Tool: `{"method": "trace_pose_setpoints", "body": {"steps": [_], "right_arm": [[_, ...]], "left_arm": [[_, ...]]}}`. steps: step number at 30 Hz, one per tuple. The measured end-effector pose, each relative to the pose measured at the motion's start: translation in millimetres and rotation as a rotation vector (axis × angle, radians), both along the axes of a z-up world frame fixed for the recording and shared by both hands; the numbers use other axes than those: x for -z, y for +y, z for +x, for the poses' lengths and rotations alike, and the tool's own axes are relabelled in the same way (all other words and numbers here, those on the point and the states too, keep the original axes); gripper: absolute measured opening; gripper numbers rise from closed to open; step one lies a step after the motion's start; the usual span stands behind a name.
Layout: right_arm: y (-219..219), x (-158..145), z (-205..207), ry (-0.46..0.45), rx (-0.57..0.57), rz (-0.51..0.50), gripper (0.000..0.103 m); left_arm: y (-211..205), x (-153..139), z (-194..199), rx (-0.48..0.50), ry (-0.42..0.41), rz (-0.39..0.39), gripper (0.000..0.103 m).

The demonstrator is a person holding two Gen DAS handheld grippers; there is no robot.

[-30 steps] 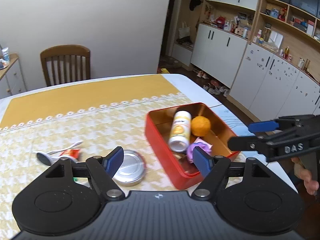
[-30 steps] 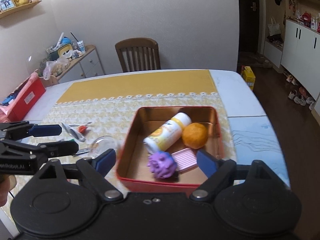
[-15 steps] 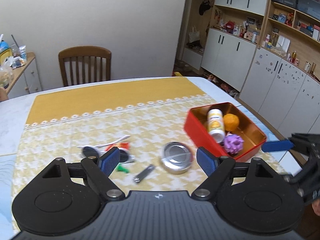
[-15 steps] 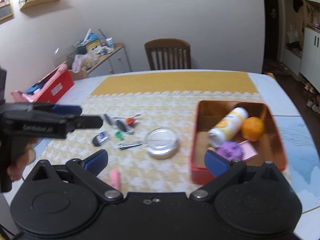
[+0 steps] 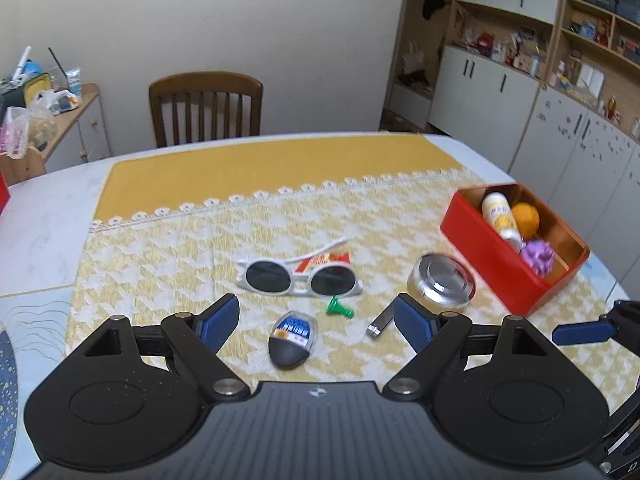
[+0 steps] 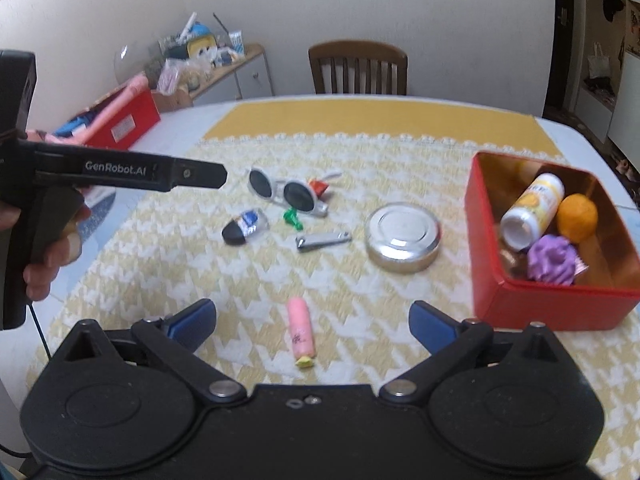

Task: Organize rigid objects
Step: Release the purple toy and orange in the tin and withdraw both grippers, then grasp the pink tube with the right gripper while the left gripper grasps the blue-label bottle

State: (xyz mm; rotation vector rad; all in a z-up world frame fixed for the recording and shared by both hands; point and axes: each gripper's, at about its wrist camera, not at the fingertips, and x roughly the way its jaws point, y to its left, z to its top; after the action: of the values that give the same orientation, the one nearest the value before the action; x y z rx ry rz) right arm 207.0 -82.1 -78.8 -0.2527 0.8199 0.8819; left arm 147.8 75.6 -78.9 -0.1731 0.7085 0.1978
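Bottle (image 6: 532, 210), orange (image 6: 577, 217) lie in red tin (image 6: 552, 304).

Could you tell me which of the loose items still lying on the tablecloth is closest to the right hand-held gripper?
The pink tube, alone on the cloth just ahead of the open right hand-held gripper; the nail clipper, round tin and sunglasses lie farther off.

My left claw (image 5: 316, 322) and right claw (image 6: 312, 322) are matte black, each with two round hubs, silver pivot screws and blue ribbed pads (image 5: 218, 322). The left one's long black bar reads "GenRobot.AI" in white (a thin black cable hangs below its pistol handle).
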Motion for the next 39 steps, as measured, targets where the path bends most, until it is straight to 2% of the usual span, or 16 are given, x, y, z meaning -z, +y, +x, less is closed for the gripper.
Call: {"method": "trace_pose_setpoints", "body": {"steps": [5,9,20,24,28,29,31,33,35,37,39], "right_arm": [[16.8,14.8,-5.2,0.005,0.003,-0.048,0.102],[28.0,25.7,-4.8,0.022,0.007,-0.085,0.097],[47.4,45.5,2.4,0.032,0.013,-0.15,0.07],[49.8,48.8,2.9,0.033,0.0,-0.165,0.055],[51.7,49.4,3.7,0.035,-0.012,-0.167,0.043],[52.5,49.7,3.6,0.035,-0.017,-0.169,0.043],[54.3,50.7,3.1,0.027,-0.025,-0.177,0.039],[55.8,52.5,3.4,0.027,-0.031,-0.184,0.036],[56.3,53.6,3.8,0.025,-0.032,-0.187,0.033],[56.2,54.1,4.3,0.024,-0.033,-0.19,0.031],[55.5,54.2,4.8,0.022,-0.032,-0.189,0.028]], "left_arm": [[12.3,25.0,7.1,0.023,0.038,-0.026,0.084],[19.1,40.1,13.1,0.029,0.056,-0.014,0.084],[23.9,67.7,28.5,0.038,0.091,0.014,0.084],[23.8,71.3,31.4,0.042,0.088,0.029,0.084],[21.7,73.7,35.2,0.04,0.092,0.07,0.075],[20.9,74.8,36.3,0.037,0.095,0.083,0.075],[19.6,76.7,38.2,0.041,0.098,0.092,0.062],[18.5,79.2,39.8,0.047,0.11,0.092,0.057],[16.3,80.4,39.2,0.052,0.106,0.108,0.056],[14.2,81.1,39.1,0.063,0.107,0.111,0.049],[12.4,81.2,38.6,0.067,0.104,0.119,0.047]]}}
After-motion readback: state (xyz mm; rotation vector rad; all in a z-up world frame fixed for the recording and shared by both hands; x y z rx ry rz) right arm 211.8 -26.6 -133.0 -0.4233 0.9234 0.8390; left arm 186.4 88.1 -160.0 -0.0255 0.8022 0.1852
